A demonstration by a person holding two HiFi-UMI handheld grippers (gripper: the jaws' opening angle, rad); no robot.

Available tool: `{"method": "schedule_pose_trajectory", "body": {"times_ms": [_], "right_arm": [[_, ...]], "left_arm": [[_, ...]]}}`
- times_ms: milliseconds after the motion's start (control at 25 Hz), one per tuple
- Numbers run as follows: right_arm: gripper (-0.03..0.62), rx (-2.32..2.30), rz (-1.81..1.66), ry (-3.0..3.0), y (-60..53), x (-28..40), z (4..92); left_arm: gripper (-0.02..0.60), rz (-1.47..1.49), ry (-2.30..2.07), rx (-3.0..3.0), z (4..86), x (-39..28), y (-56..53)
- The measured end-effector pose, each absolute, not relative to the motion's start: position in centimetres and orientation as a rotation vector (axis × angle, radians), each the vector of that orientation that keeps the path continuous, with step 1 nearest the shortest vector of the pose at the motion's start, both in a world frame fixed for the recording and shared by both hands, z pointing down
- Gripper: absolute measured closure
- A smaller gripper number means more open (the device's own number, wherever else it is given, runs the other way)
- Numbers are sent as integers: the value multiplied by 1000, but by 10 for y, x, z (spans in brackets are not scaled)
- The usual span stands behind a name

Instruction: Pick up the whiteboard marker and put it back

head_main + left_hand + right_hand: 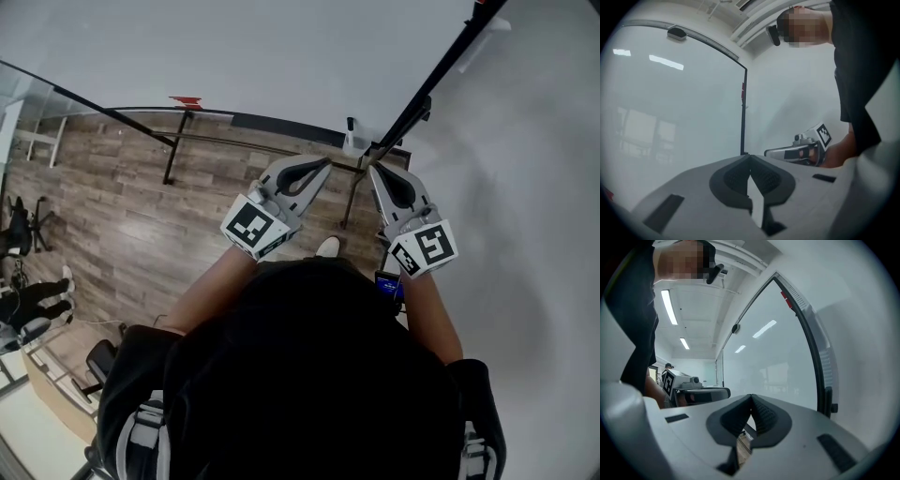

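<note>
A white-surfaced whiteboard in a black frame stands right in front of me. A small white object with a dark top sits at the board's lower rail, just beyond both gripper tips; I cannot tell whether it is the marker. My left gripper and right gripper are held side by side, pointing level at the board. Both have their jaws shut with nothing between them. The left gripper view shows its closed pads facing the board's edge. The right gripper view shows its closed pads before the board's frame.
Wood flooring lies below the board, with the stand's black legs on it. Office chairs stand at the far left. A white wall runs along the right. A small lit screen shows by my right forearm.
</note>
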State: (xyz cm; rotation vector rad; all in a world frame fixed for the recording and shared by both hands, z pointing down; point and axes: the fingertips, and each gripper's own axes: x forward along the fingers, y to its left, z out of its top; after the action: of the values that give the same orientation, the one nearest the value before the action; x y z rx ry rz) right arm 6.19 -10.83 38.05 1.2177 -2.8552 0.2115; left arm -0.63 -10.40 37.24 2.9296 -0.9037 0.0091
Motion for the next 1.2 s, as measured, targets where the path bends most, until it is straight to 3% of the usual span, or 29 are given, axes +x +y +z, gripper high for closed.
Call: {"method": "schedule_pose_trajectory", "body": {"times_ms": [760,1200], "right_arm": [[599,1153,302,-2800,-163,56,419],[594,1146,483,-2625,-191,53,491]], "left_arm": [[578,-40,-885,2932,386,-12,-155],[578,-21,-776,2956,409,-7,-192]]}}
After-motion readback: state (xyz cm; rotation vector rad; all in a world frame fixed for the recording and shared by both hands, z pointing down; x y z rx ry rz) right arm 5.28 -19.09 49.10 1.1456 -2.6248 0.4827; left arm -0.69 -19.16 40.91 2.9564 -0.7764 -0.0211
